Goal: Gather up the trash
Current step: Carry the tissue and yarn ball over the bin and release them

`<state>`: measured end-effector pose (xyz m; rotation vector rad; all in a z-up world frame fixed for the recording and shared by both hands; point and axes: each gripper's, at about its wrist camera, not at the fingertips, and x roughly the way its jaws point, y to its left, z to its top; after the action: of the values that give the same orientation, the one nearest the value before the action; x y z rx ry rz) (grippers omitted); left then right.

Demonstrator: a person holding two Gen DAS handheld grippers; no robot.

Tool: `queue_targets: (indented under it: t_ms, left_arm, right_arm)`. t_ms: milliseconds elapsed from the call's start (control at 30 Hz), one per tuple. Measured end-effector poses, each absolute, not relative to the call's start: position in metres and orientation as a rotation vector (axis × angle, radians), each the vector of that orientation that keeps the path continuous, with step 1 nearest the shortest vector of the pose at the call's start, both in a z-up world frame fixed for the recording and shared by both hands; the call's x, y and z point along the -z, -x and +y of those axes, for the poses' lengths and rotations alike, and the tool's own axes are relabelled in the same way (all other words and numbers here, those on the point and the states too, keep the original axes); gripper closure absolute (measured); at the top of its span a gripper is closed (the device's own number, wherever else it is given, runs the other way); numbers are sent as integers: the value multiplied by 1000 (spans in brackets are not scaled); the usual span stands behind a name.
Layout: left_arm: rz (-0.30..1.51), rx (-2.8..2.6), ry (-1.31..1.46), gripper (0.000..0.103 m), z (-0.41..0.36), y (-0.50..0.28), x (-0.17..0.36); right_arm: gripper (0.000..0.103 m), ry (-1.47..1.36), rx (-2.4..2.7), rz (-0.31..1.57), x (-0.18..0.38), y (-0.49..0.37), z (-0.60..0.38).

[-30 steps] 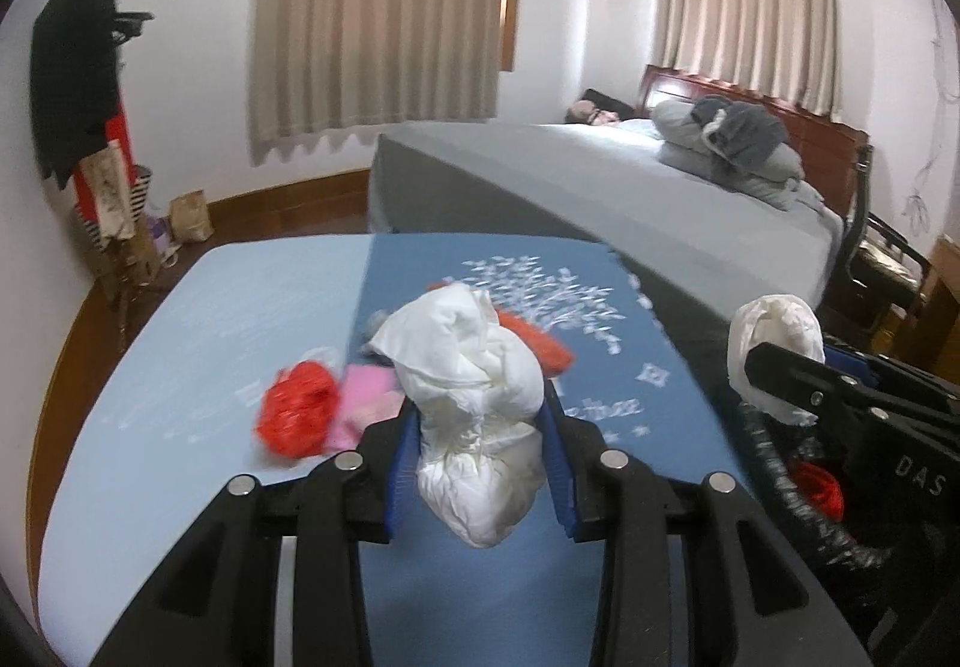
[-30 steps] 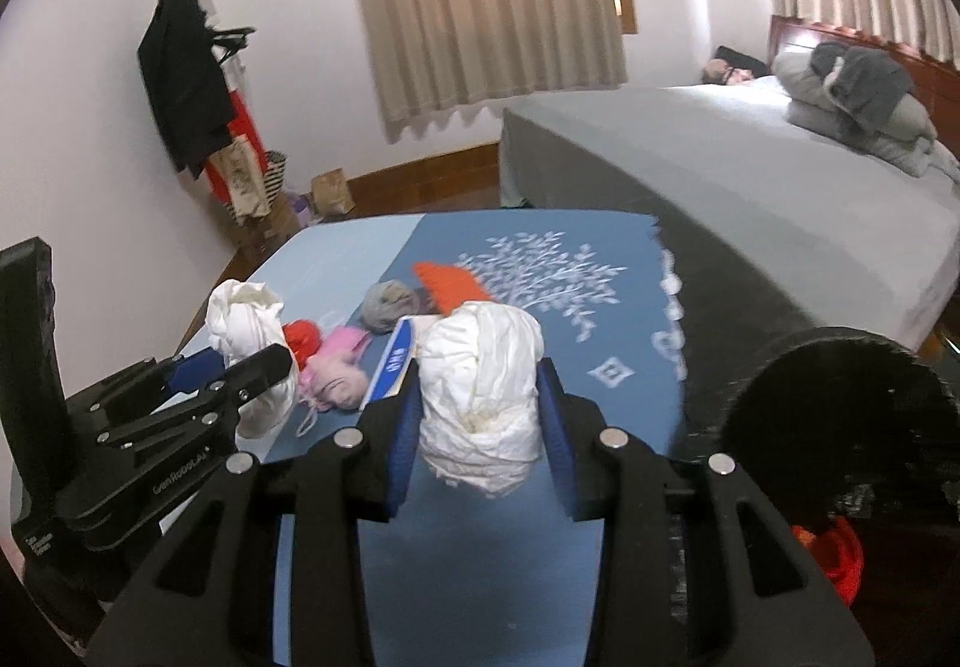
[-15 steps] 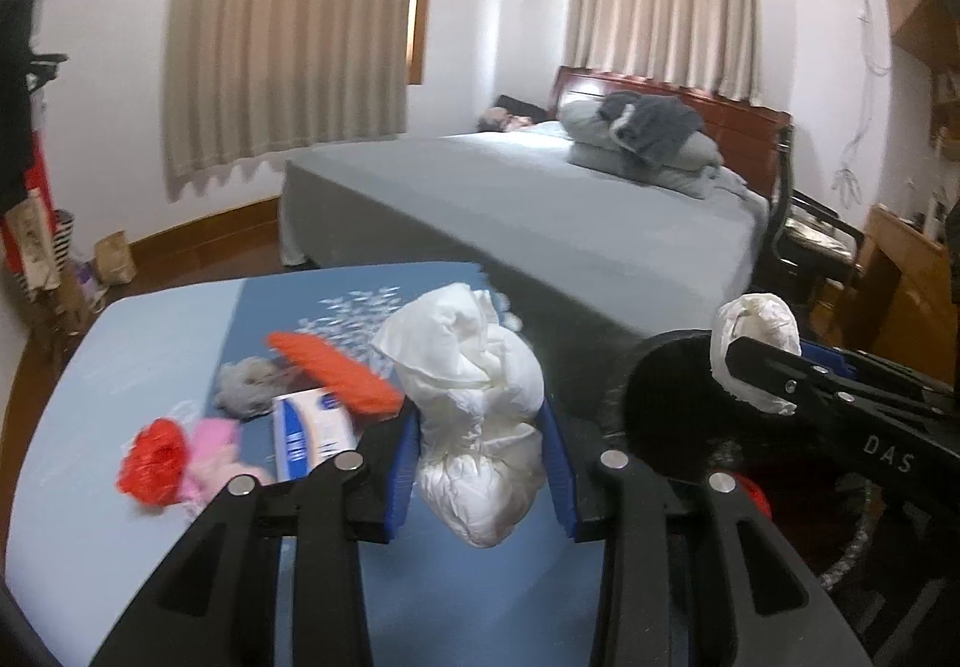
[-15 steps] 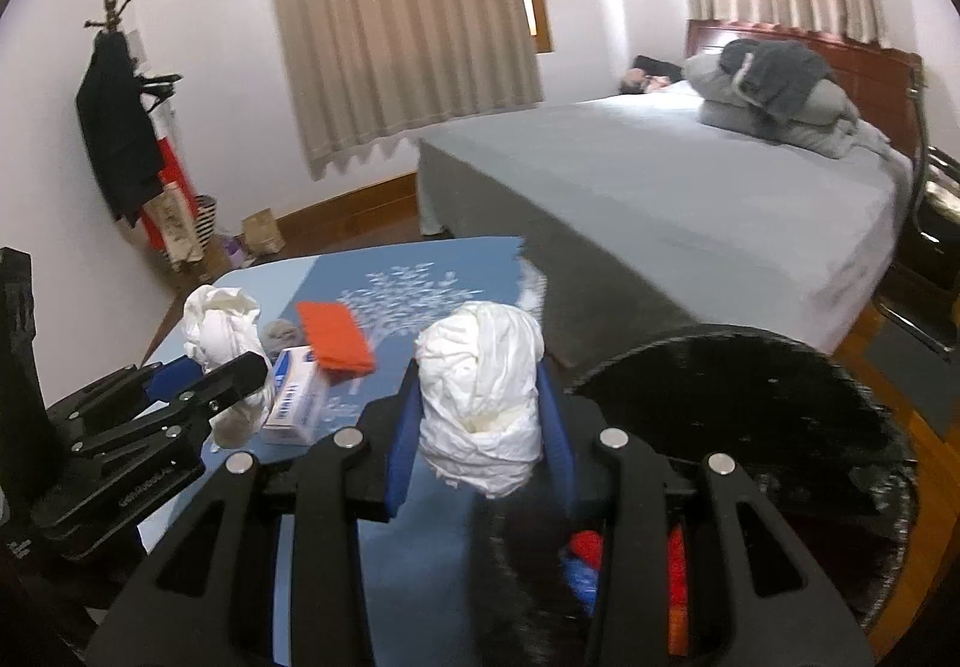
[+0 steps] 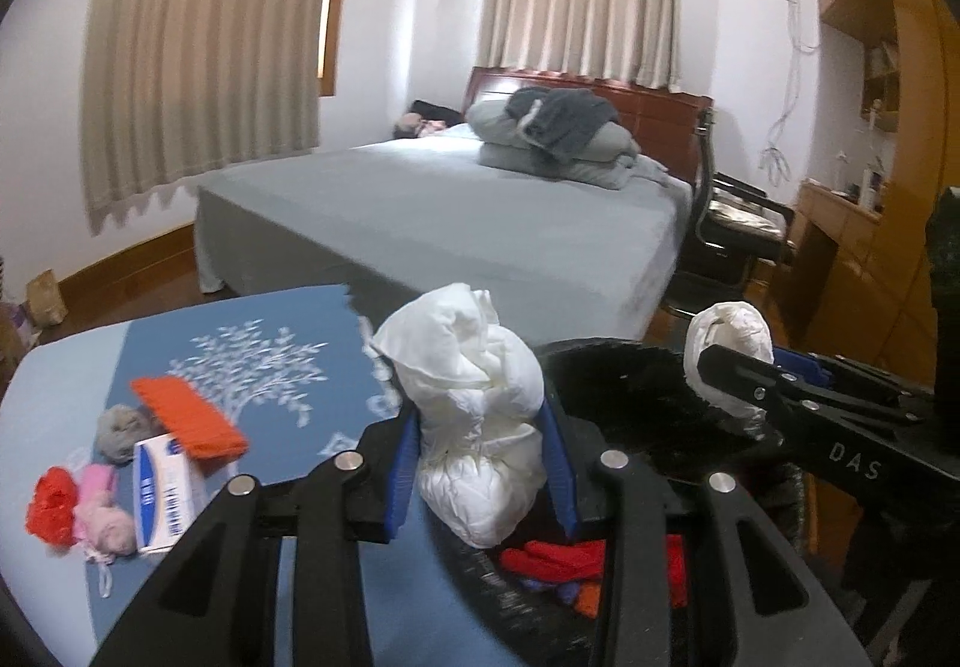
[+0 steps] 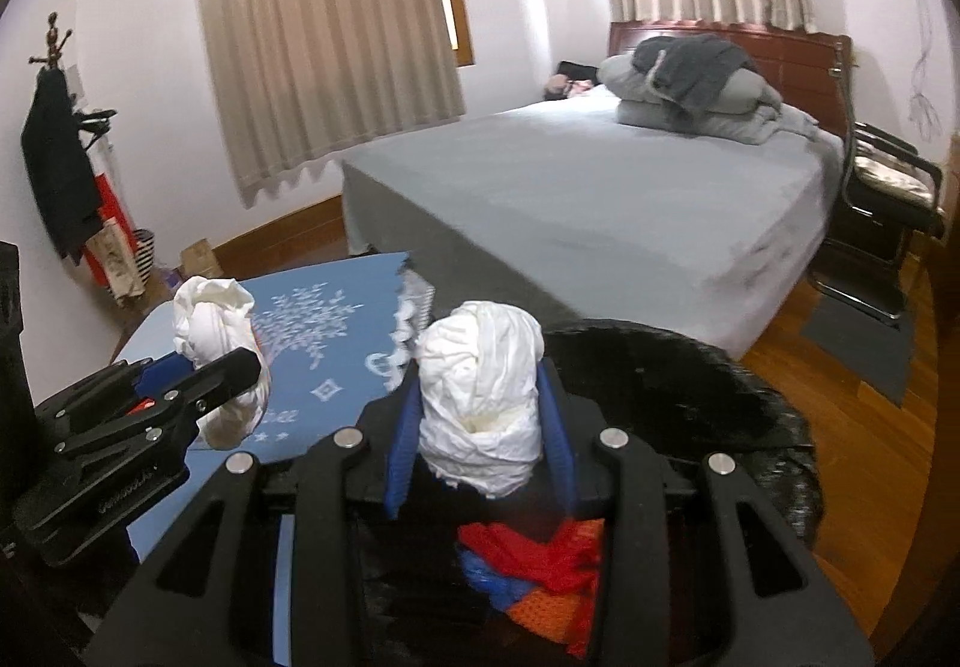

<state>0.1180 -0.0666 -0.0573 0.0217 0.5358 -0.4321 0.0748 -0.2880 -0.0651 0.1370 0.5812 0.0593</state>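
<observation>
A: Left gripper (image 5: 483,463)?
B: Clamped on a white crumpled wad (image 5: 477,421), blue pads (image 5: 401,472) pressing both its sides. Wad sticks up above the fingers and hangs below them.
A: Right gripper (image 6: 480,427)?
B: Same, squeezing a second white wad (image 6: 480,397) between its blue pads, held upright.
A: Relative pose?
B: Side by side, apart, both pointing forward and roughly level. Each shows in the other's wrist view, left gripper (image 6: 198,385) at the left edge, right gripper (image 5: 738,373) at the right edge.
</observation>
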Motion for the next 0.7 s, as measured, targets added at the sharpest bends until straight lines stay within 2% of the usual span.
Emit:
queue_targets:
  t_ms: [700]
  left_arm:
    - [574, 579, -68, 66, -151, -135, 71]
  right_arm:
    - [66, -168, 80, 598, 83, -60, -362]
